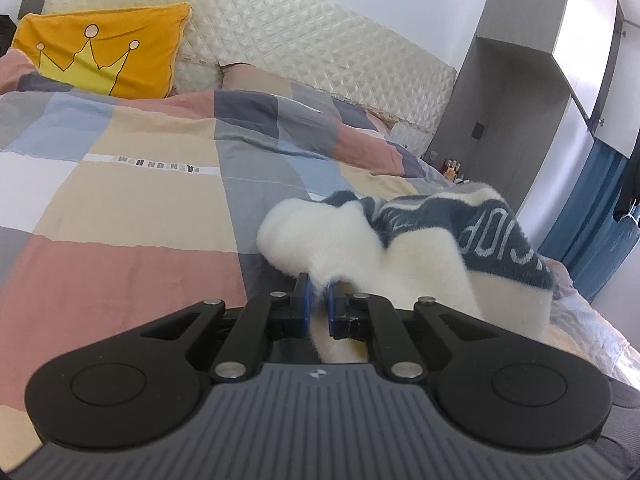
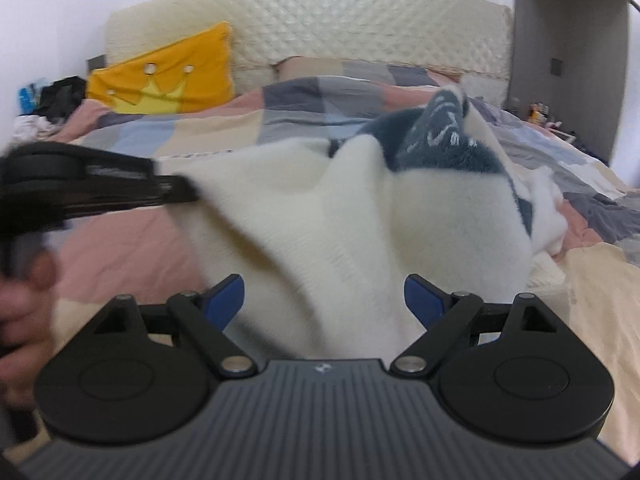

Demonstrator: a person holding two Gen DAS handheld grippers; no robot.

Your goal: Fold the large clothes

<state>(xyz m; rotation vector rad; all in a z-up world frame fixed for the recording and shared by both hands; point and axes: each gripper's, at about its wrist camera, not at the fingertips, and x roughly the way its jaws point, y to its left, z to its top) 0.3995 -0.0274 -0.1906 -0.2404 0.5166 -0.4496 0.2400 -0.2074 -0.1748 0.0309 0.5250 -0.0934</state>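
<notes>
1. The left hand-held gripper point(image 1: 318, 304) has its blue pads pressed nearly together, pinching a white edge of the sweater point(image 1: 400, 248). The fabric rises from the pinch and drapes off to the right, above the patchwork duvet point(image 1: 140, 200) on the bed.

2. The sweater is a fluffy white knit with a dark blue lettered band point(image 1: 492, 236). It looks soft, limp and fairly light, though bulky. It should sag wherever it is unsupported, so I judge a hem, cuff or shoulder seam the best hold; a pinch in the loose middle would only bunch it. The fuzzy pile seems grippy, not slippery, and nothing about it is fragile.

3. In the right wrist view the left hand-held gripper comes in from the left edge, gripping the garment's left corner, and the white knit spreads rightward from there.

4. The right hand-held gripper point(image 2: 323, 300) is spread wide, blue fingers point(image 2: 224, 300) well apart. The sweater point(image 2: 320, 220) hangs between and ahead of them, filling the gap, but neither finger presses on it.

5. Farther right, the rest of the sweater trails down onto the duvet point(image 2: 592, 280).
</notes>
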